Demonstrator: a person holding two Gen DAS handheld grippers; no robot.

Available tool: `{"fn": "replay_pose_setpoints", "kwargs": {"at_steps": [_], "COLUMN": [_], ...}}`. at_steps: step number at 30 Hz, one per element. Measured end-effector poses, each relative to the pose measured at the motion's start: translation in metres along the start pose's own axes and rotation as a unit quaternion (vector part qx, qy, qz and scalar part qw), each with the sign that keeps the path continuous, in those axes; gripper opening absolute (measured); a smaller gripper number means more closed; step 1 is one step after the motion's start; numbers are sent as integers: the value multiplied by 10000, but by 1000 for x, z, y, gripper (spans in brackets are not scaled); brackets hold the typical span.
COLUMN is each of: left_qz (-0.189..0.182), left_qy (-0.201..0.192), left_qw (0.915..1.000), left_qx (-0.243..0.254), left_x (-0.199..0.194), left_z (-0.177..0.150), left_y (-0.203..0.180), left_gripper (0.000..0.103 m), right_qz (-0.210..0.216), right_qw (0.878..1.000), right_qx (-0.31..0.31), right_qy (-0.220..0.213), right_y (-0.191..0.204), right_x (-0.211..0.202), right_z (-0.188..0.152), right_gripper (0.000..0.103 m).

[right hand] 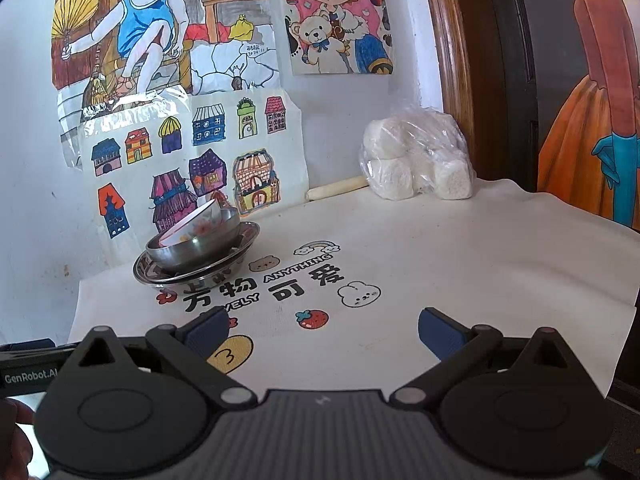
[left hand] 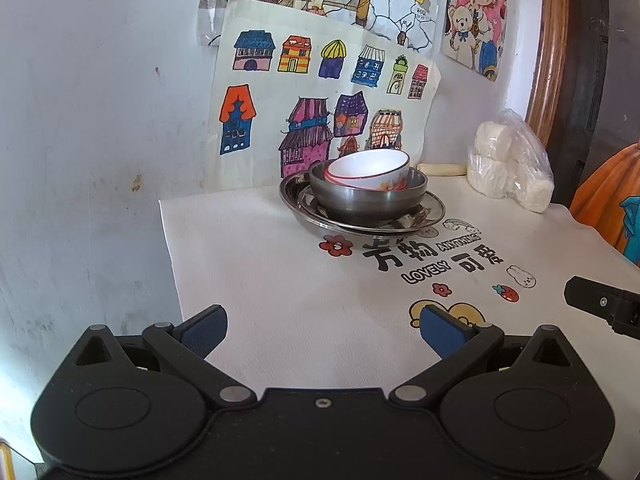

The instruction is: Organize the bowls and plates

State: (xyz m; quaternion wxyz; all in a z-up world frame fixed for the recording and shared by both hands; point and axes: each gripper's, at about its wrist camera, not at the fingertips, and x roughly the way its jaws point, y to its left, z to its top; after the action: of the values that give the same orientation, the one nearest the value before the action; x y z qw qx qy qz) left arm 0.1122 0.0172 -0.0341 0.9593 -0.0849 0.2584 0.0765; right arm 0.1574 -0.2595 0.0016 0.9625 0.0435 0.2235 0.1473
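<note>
While tilted, its mouth leaning left toward the wall, a white bowl (left hand: pixel 370 170) rests inside an upright steel bowl (left hand: pixel 368 196), which stands on a steel plate (left hand: pixel 434 208) at the table's (left hand: pixel 260 280) back left. Both left tongs (left hand: pixel 322 330) and right tongs (right hand: pixel 324 332) hover spread wide, holding nothing, well apart from the stack.

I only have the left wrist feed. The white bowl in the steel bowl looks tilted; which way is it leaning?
Observer: From the right wrist view, the white bowl tips its opening toward the wall side, with a floral outside showing.
Operator: Is the right gripper holding anything?
Observer: No, the right gripper is open and empty above the cloth.
Operator: Anything under it?
Observer: A strawberry print on the tablecloth.
</note>
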Motion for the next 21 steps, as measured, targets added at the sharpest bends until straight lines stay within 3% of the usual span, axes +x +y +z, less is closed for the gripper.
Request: {"fn": "replay_pose_setpoints", "kwargs": {"at_steps": [21], "left_qz": [-7], "left_qy": [79], "left_qw": [10000], "left_qx": [25], "left_x": [-2], "left_z": [-1], "left_y": [-4], "left_gripper": [102], "right_qz": [46], "right_qw": [10000], "right_qx": [-49], "right_qy": [37], "right_y": [3], "right_x": [1], "right_z": [-2], "right_gripper": [103]}}
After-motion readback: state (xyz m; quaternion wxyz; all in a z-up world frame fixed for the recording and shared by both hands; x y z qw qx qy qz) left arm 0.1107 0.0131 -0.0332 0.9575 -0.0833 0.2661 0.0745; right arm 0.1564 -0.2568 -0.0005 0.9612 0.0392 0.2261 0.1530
